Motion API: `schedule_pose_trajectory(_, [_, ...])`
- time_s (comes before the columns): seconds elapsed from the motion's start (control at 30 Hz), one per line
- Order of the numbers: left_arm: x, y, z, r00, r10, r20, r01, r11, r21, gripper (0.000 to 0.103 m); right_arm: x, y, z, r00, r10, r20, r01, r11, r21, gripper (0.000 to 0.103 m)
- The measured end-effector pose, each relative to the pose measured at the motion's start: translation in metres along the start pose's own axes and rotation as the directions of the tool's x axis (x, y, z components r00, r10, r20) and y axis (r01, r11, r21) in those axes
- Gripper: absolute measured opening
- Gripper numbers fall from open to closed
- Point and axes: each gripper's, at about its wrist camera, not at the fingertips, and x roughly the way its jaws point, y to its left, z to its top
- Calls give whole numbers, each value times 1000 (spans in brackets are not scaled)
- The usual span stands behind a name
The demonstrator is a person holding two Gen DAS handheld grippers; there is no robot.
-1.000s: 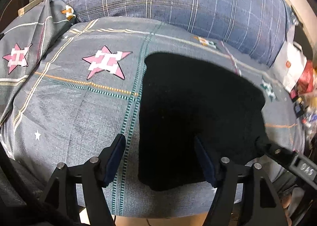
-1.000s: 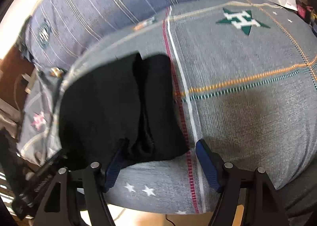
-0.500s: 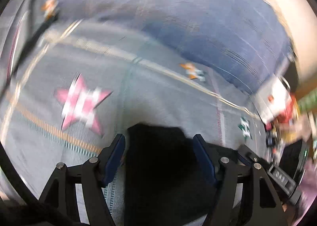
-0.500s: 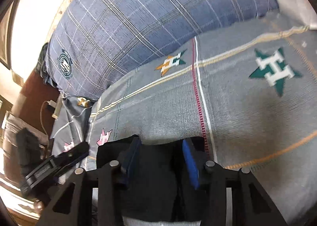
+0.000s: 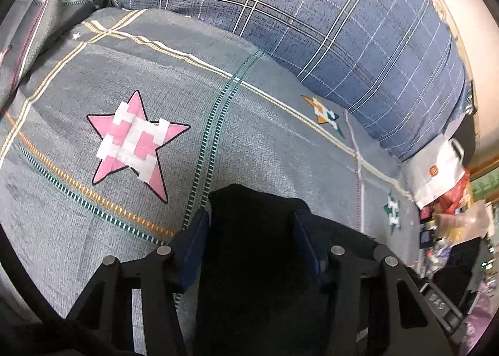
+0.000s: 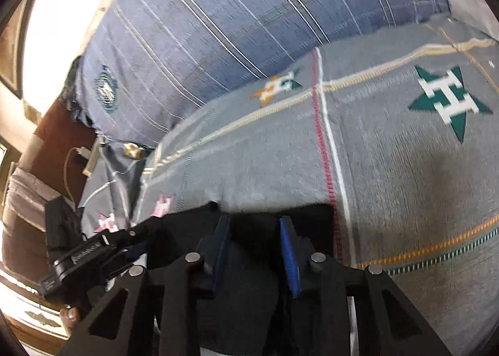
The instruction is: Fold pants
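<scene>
The black pants [image 5: 259, 250] are held up over the grey star-patterned bedsheet [image 5: 124, 81]. My left gripper [image 5: 251, 228] is shut on the pants, with black cloth filling the gap between its blue pads. My right gripper [image 6: 254, 231] is shut on the pants [image 6: 249, 262] too, pinching a thick fold. The left gripper [image 6: 93, 250] also shows at the lower left of the right wrist view, with a thumb below it. The lower part of the pants is hidden behind the grippers.
A large blue plaid pillow [image 5: 312, 12] lies across the back of the bed and also shows in the right wrist view [image 6: 234, 19]. A white bag [image 5: 436, 165] and clutter stand at the right bed edge. A cable and charger [image 6: 84, 159] lie at the left.
Both grippers closed on the near edge of the pants and lifted it toward the pillow. A second ago the pants lay flat on the sheet between open jaws.
</scene>
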Motion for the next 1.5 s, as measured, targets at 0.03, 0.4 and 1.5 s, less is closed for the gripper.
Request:
schedule_pose_trajectory(0.03, [3,-2,0,1000,19,4,-19,1000,11,54,0,0,0,1000,-4,0,4,1000,-1,32])
schedule_pose_trajectory(0.4, [20,11,4,999,34,9,-33,998,-51,45,3,2,2,990,-140,28,141,989,-51,0])
schedule_pose_trajectory(1.5, [7,4,-14,995,101,11,-102,995,12,78,21,21,-20,990,-71,-123,50,985,-167,2])
